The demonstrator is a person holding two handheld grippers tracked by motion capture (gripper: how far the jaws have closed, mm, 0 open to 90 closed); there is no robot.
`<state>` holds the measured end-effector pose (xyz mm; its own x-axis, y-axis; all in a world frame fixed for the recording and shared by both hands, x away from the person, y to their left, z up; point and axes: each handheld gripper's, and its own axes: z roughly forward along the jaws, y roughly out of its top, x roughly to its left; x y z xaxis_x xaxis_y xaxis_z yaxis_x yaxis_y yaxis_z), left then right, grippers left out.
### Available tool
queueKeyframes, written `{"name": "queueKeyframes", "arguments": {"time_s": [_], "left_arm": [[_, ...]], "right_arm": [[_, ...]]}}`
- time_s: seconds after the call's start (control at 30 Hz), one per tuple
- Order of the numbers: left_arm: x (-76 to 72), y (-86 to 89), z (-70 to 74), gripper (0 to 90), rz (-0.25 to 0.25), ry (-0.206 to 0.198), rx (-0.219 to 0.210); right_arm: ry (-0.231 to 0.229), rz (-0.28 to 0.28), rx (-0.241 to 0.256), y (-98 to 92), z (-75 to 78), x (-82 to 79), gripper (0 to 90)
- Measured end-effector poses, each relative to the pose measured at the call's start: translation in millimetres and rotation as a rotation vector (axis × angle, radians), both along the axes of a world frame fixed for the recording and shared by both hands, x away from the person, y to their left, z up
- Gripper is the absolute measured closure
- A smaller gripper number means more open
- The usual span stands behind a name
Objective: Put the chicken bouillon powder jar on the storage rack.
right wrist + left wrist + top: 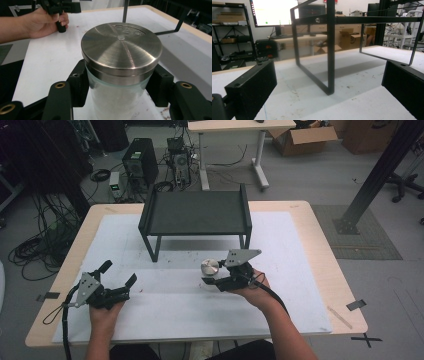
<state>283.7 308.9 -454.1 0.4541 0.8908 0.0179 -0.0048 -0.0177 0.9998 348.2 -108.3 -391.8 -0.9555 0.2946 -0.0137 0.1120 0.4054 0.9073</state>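
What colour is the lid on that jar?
Silver, brushed metal; the lid of the jar shows best in the right gripper view.

Black metal stand [330,50] on white table [367,100] between parted claw [329,85] jaws.

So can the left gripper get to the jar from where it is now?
Probably yes. The left gripper is open, and bare white mat lies between it and the jar. But the right gripper already has its jaws closed on the jar's glass sides, so only the metal lid looks free.
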Motion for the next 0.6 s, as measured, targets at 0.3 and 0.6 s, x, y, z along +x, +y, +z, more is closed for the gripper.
{"name": "queueKeyframes", "arguments": {"time_s": [0.3, 0.6], "left_arm": [[0.0, 0.0, 0.0, 0.2, 0.000, 0.001, -0.001], [0.3, 0.2, 0.0, 0.2, -0.001, 0.002, -0.002]], "right_arm": [[-0.011, -0.007, 0.001, 1.1, 19.0, 5.1, 43.3], [-0.018, -0.028, 0.020, -0.8, 41.1, 13.2, 43.3]]}}
